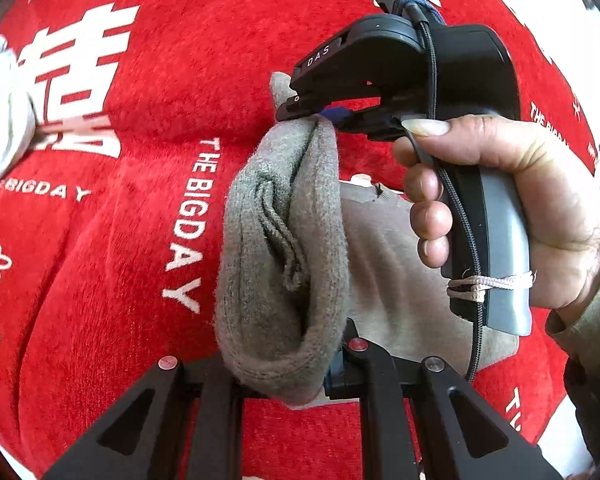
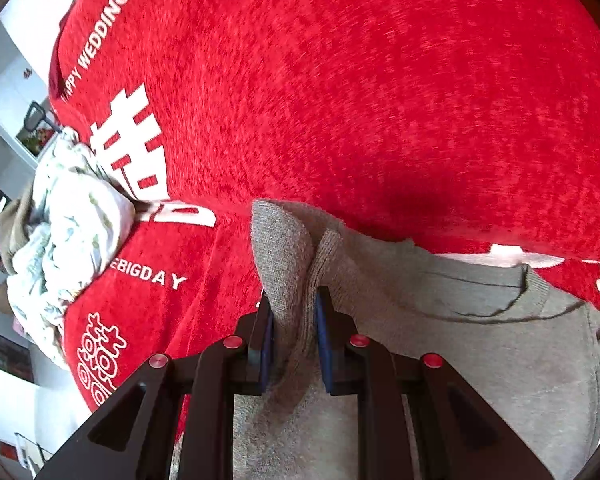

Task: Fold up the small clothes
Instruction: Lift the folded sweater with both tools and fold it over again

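Two tongs pinch one grey garment (image 1: 284, 248): our left tong (image 1: 296, 376) grips a bunched fold of it at the near edge, and our right tong (image 2: 294, 336) clamps another ridge of the knit between its blue pads (image 2: 324, 344). We see the garment hang between them, its far part draped on the red cloth (image 2: 380, 100). A floral bundle (image 2: 72, 232) lies well apart at the cloth's edge.

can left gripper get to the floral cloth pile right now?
Probably not: the left gripper and right gripper are both clamped on the grey garment. The floral pile sits unobstructed on the red cloth.
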A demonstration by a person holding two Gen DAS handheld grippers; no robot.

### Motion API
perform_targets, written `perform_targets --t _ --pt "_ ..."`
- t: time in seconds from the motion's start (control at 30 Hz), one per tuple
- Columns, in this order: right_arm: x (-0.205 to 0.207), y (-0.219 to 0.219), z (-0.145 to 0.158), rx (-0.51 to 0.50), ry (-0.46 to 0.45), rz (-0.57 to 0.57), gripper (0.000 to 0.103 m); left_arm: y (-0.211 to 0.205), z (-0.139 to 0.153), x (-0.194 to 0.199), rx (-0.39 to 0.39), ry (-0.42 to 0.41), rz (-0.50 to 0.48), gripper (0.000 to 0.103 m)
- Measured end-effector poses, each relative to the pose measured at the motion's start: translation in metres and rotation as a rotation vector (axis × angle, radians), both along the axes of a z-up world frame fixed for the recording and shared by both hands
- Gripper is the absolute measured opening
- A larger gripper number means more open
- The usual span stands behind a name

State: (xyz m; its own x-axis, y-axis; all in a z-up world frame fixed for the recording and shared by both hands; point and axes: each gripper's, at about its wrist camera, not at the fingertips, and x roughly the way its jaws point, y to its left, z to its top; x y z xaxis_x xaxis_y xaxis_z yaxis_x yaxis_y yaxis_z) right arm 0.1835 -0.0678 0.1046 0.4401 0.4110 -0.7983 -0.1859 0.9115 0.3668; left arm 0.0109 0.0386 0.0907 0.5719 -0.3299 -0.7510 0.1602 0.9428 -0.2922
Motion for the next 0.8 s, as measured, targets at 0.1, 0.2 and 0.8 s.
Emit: perform_targets --t 0.1,0.2,0.8 --pt "-0.004 -0.021 0.005 0.049 -0.004 -0.023 0.021 -0.014 0.007 -0.002 0.028 -0.006 -0.017 0.015" --pt "-0.009 -0.044 0.008 0.088 -0.007 -0.046 0.021 -0.031 0.014 -0.005 0.062 -0.015 -0.037 0.015" --pt "-0.028 -0.136 0.014 0.192 0.002 -0.099 0.02 -0.102 0.026 -0.013 0.168 0.003 -0.122 0.015"
